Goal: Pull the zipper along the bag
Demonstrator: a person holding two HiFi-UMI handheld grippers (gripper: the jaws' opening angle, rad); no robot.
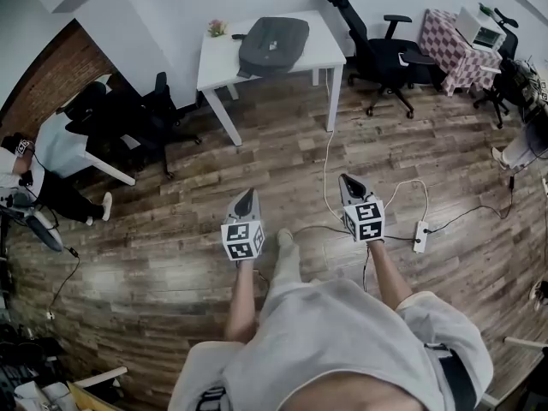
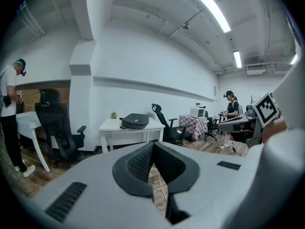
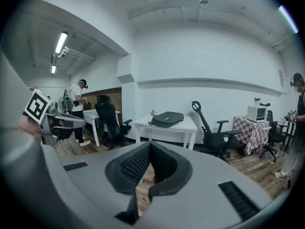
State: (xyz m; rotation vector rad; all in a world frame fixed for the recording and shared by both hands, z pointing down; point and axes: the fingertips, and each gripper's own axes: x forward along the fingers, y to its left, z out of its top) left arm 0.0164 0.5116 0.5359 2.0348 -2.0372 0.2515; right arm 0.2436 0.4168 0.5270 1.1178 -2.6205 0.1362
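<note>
Well beyond left gripper (image 1: 247, 195) and right gripper (image 1: 348, 181), grey bag (image 1: 274, 43) on white table (image 1: 322, 53).

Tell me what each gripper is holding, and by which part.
Nothing. The left gripper and right gripper are both shut and empty; the bag lies untouched on the white table across the room.

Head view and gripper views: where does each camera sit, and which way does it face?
Head view: on the person's head, facing steeply down at floor and bag on white table; shows forearms, left gripper, right gripper.
Left gripper view: on that gripper, along its shut jaws toward the table; right gripper at right.
Right gripper view: on that gripper, along its shut jaws toward the table; left gripper at left.
All share the bag.
</note>
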